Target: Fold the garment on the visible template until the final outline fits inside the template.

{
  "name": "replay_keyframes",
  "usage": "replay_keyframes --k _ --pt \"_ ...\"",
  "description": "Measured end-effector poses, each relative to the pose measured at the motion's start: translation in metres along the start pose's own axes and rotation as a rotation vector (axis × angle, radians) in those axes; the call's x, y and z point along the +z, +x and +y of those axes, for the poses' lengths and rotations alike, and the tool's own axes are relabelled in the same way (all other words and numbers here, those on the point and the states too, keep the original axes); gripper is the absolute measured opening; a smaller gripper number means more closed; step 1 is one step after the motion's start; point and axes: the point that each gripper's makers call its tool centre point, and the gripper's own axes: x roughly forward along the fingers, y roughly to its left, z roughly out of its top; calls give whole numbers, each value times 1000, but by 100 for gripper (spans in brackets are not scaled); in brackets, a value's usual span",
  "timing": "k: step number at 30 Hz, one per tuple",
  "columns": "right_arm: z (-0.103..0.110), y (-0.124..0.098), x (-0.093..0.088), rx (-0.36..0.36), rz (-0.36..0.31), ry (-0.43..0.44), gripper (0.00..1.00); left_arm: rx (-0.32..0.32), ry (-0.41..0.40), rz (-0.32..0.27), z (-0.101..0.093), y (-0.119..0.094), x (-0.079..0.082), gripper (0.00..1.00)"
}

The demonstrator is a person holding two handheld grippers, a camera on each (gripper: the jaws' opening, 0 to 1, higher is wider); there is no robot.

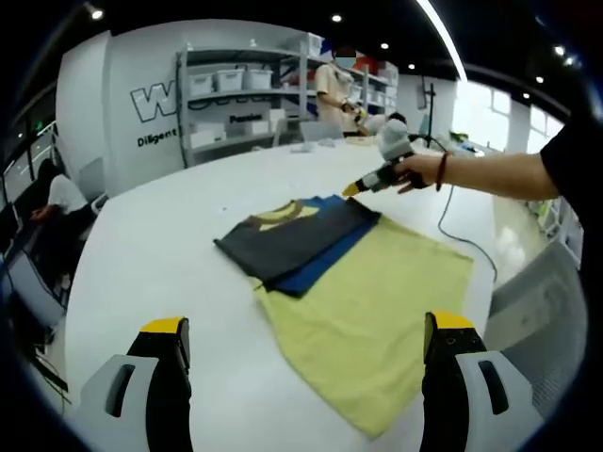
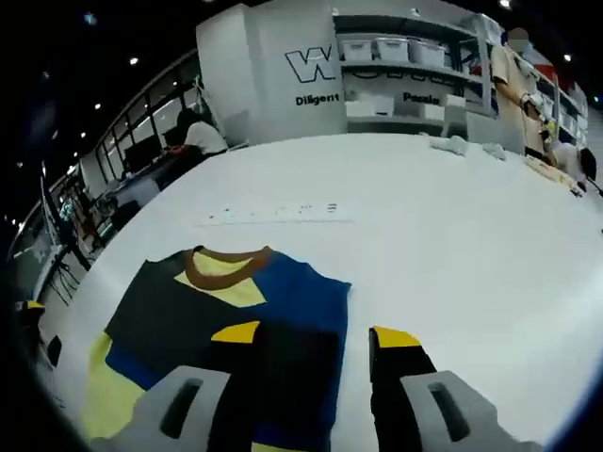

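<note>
White wall [image 2: 273, 85] lettering reads "W" and "Diligent" behind the garment [image 2: 236, 330].

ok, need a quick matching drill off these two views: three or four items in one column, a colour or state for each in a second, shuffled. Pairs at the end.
Column 1:
1. garment collar
2. template sheet
3. left gripper
4. table

Column 2:
A. white
B. open, holding nothing
C. brown
D. pale yellow, under the folded garment

Pairs: 1-C, 2-D, 3-B, 4-A
</note>
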Motion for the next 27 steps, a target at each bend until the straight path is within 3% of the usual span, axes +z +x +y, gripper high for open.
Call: replay_keyframes --k 14,19,27 --pt "21 -30 -16 91 -15 -6 79 38 13 21 8 14 -5 95" --pt "30 -45 -32 122 4 -42 82 60 -29 29 16 18 -13 88" --pt "34 -62 -59 121 31 -92 82 111 -70 -1 34 30 -17 67"
